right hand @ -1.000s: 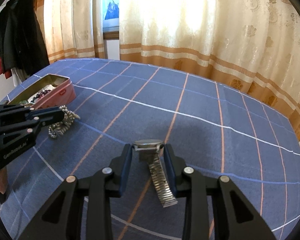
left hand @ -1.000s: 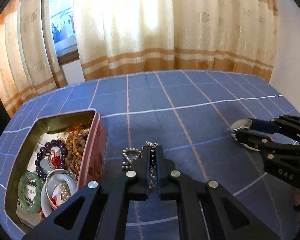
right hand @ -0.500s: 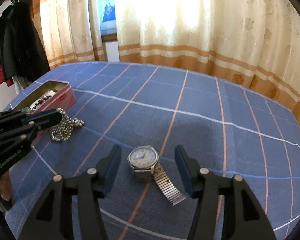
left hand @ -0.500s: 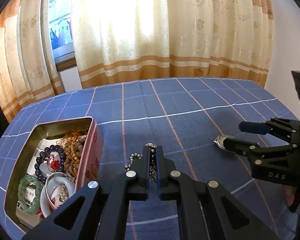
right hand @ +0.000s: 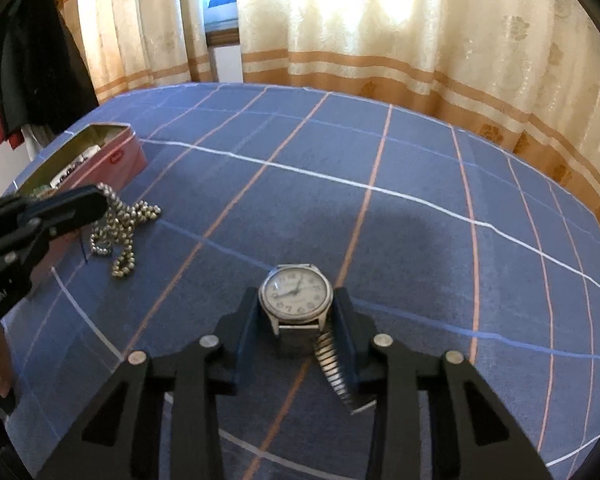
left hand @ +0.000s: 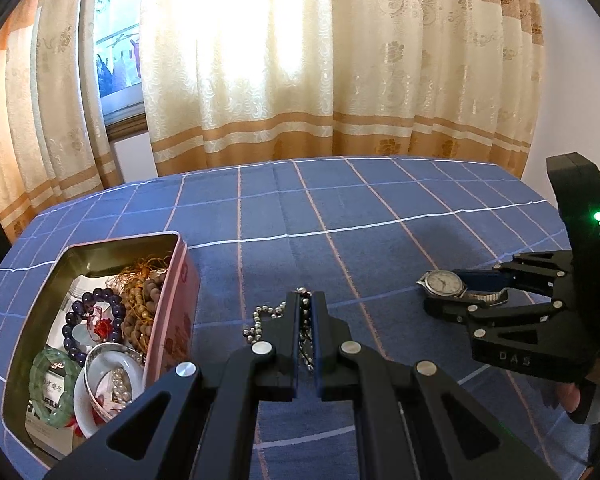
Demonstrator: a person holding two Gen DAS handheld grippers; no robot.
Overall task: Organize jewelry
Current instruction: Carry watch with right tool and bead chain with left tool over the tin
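My left gripper [left hand: 306, 308] is shut on a silver ball-chain necklace [left hand: 260, 318], which hangs and trails onto the blue checked cloth; the necklace also shows in the right wrist view [right hand: 120, 232]. My right gripper [right hand: 296, 300] is shut on a silver wristwatch [right hand: 296, 294] with a white dial and metal stretch band, held by its case just above the cloth. The watch also shows in the left wrist view [left hand: 440, 283]. An open pink tin [left hand: 182, 276] with bead bracelets, a green bangle and a small bowl sits at the left.
The table has a blue cloth [left hand: 340, 208] with white and orange lines. Cream and tan curtains [left hand: 300, 80] hang behind the far edge. Dark clothes [right hand: 24, 64] hang at far left in the right wrist view.
My right gripper opened around the watch half a second ago and has now closed on its case. My left gripper has lifted with the necklace.
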